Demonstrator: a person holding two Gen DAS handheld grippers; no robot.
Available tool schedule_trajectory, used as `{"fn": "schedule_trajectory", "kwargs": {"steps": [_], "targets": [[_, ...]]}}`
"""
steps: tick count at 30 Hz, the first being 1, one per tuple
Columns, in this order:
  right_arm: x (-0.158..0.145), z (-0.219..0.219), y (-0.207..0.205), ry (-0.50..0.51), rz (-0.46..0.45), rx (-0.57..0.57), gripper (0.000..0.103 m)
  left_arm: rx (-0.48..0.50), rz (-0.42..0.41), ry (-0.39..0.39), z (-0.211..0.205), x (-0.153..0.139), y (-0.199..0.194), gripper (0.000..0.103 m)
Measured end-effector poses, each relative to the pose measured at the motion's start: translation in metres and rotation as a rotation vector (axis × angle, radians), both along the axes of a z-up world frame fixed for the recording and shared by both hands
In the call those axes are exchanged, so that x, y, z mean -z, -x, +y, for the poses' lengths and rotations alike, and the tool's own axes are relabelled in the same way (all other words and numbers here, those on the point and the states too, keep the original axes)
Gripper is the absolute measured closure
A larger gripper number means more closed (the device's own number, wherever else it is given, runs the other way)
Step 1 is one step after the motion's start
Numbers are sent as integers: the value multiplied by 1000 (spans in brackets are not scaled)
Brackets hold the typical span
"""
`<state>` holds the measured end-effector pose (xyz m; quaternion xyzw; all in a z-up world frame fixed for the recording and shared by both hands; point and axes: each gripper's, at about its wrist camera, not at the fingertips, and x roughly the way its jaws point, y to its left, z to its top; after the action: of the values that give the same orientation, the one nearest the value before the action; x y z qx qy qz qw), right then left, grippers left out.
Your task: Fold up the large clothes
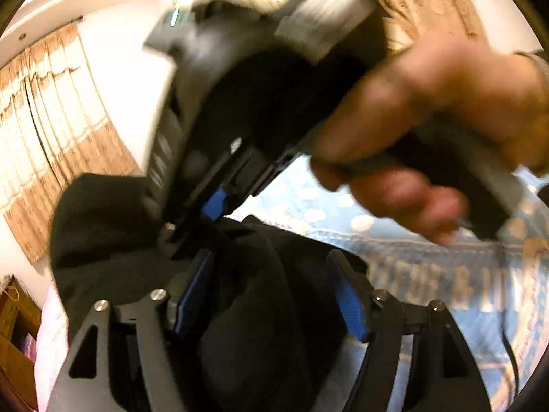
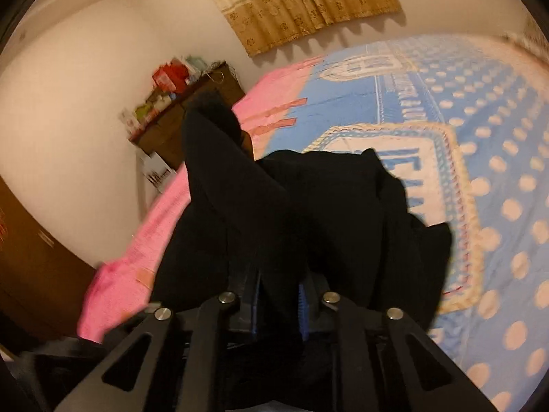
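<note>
Above a blue polka-dot bedspread (image 2: 463,110), both grippers are pinching one bunched black fabric garment (image 2: 308,206), left gripper (image 1: 271,295) and right gripper (image 2: 278,295) lifting it for folding.

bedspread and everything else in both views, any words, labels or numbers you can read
No text can be read for certain.
White lettering on the blue bedspread, left wrist view: blurred, not legible.
Large blue letters in the bedspread's white panel, right wrist view: partly hidden by the black garment, unreadable.
Packages on the wooden cabinet: too small.
</note>
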<state>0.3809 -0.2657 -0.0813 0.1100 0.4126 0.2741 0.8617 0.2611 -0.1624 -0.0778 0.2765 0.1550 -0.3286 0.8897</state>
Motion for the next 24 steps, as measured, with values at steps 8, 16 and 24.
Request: {"fn": "schedule_trajectory", "kwargs": {"steps": [8, 16, 24], "targets": [[-5, -8, 6, 80, -29, 51, 89, -84, -102, 102, 63, -52, 63, 2], [-9, -13, 13, 107, -48, 74, 89, -377, -32, 314, 160, -65, -19, 0], [-21, -14, 23, 135, -85, 83, 91, -403, 361, 526, 163, -14, -104, 0]]}}
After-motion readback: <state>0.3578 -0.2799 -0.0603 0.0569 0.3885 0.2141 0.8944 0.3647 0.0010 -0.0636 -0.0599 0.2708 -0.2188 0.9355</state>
